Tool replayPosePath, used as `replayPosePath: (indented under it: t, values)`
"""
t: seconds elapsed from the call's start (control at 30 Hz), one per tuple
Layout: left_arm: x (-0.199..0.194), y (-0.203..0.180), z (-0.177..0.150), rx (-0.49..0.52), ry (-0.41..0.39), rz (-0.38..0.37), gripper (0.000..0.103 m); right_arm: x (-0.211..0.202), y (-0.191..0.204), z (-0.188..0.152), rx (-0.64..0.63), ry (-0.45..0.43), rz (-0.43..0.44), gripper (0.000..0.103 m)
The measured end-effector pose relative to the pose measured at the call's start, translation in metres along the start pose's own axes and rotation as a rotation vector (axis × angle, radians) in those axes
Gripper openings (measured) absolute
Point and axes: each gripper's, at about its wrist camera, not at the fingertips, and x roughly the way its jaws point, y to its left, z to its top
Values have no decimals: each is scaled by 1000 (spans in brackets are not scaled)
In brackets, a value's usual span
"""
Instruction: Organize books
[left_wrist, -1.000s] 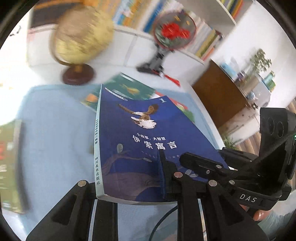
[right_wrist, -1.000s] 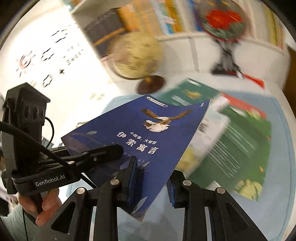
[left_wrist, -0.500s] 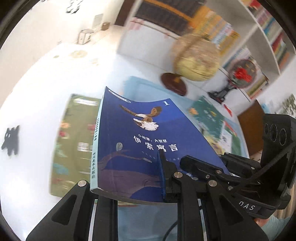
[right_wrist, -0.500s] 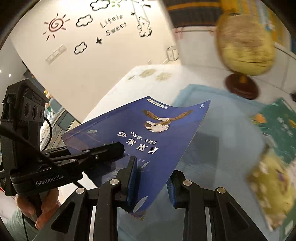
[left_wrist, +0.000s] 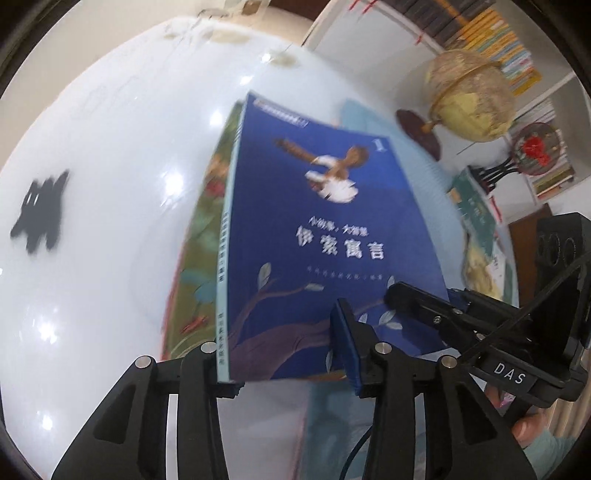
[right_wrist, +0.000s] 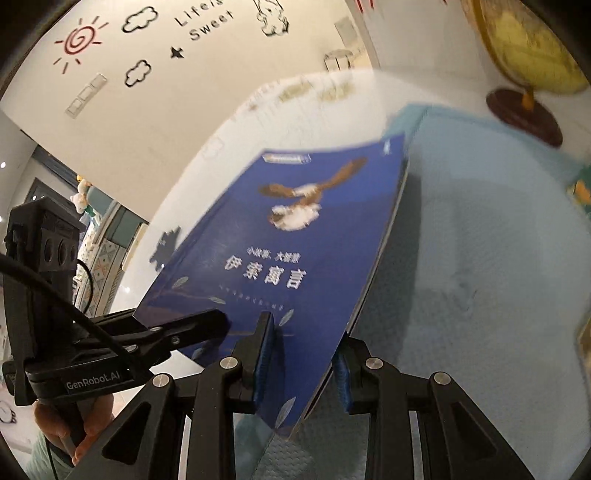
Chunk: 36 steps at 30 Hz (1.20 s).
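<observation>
A blue book (left_wrist: 317, 240) with a flying bird and white Chinese title is held in the air by both grippers at its near edge. My left gripper (left_wrist: 284, 365) is shut on its spine corner; it shows from the side in the right wrist view (right_wrist: 207, 325). My right gripper (right_wrist: 303, 354) is shut on the book's (right_wrist: 295, 251) other near corner; it shows in the left wrist view (left_wrist: 410, 295). A green illustrated book (left_wrist: 199, 236) lies flat on the white table, partly hidden under the blue one.
A light blue mat (right_wrist: 480, 229) covers the table's right part. A globe (left_wrist: 469, 96) on a dark base stands at the back, with a red-flower fan stand (left_wrist: 532, 151) and bookshelves behind. More green books (left_wrist: 476, 206) lie on the mat. A black sticker (left_wrist: 40, 214) marks the table left.
Both grippers have swung the blue book left, from over the mat and green books to over the green book on the white table. The grip has not changed.
</observation>
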Motion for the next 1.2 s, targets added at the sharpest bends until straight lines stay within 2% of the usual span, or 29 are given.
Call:
replayPosePath:
  t: [0.1,0.27,0.47,0.57,0.7,0.73,0.77,0.83,0.87,0.97,1.07,1.2]
  values:
    - [-1,10,-8,-34,8,5,43,5,5,-2,-21,7,-6,28]
    - [-6,14,-15,-34,5,65,47,8,12,-4,-58,19,-20,28]
    - [3,-5,-10,34,10,134,47,6,8,-6,-66,6,-36,28]
    - [8,-15,-10,68,18,144,47,1,4,-7,-78,-1,-56,28]
    - [7,-14,-11,56,30,171,55,1,-5,-13,-58,19,-46,28]
    - [5,-12,-12,45,36,197,59,0,-6,-16,-52,27,-40,28]
    - [3,-10,-13,38,40,264,73,0,-7,-17,-49,29,-32,28]
    - [-1,-10,-14,70,31,397,74,-3,-5,-21,-62,29,-18,28]
    - [-4,-9,-16,81,32,425,74,-5,-3,-22,-75,26,-17,28]
    - [-8,-5,-18,55,49,416,74,-8,1,-24,-106,34,-9,28]
    - [-17,-12,-16,41,12,432,74,-19,-5,-29,-129,36,-21,28]
    - [-28,-53,-2,87,-59,346,74,-52,-39,-37,-92,19,-51,28]
